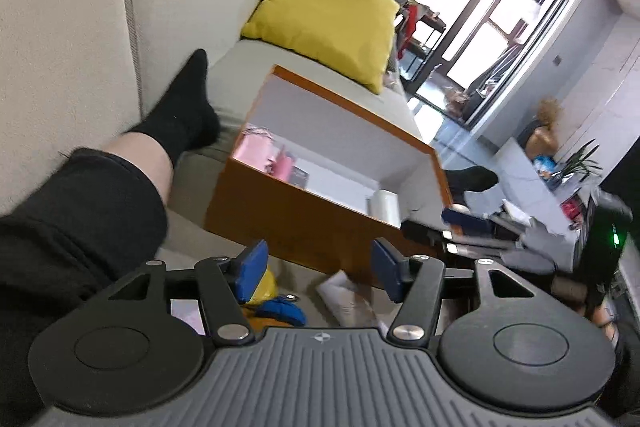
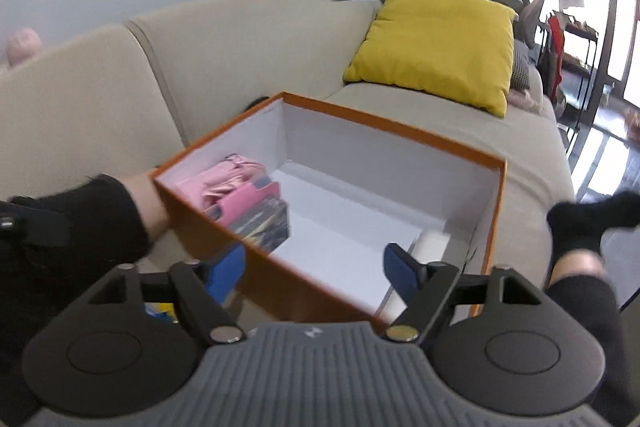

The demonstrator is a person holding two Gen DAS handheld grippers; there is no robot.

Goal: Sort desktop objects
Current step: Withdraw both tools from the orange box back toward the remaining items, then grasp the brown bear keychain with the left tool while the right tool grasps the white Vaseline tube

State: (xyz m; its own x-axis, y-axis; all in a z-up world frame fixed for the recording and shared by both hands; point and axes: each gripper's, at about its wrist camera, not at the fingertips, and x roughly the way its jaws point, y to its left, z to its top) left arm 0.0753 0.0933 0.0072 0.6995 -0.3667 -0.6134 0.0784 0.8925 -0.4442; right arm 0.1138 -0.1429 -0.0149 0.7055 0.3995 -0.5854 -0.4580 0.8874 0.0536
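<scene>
An orange box (image 2: 280, 279) with a white inside is sitting open on a beige sofa (image 2: 100, 99), between the legs of a person wearing black socks. Pink items (image 2: 228, 183) and a dark printed pack (image 2: 264, 225) are standing together at the box's left end; a white roll (image 1: 384, 207) is lying at the opposite end. The right gripper (image 2: 316, 273) is hovering over the box's near wall with its blue pads standing wide apart and nothing between them. The left gripper (image 1: 318, 269) is waiting just outside the box, its jaws also apart and empty. Below it, on the sofa seat, a blue and yellow object (image 1: 276, 309) and what may be crumpled white paper (image 1: 346, 297) are lying loose, though blur makes them hard to identify. A yellow cushion (image 2: 436, 47) is leaning against the sofa's far end.
</scene>
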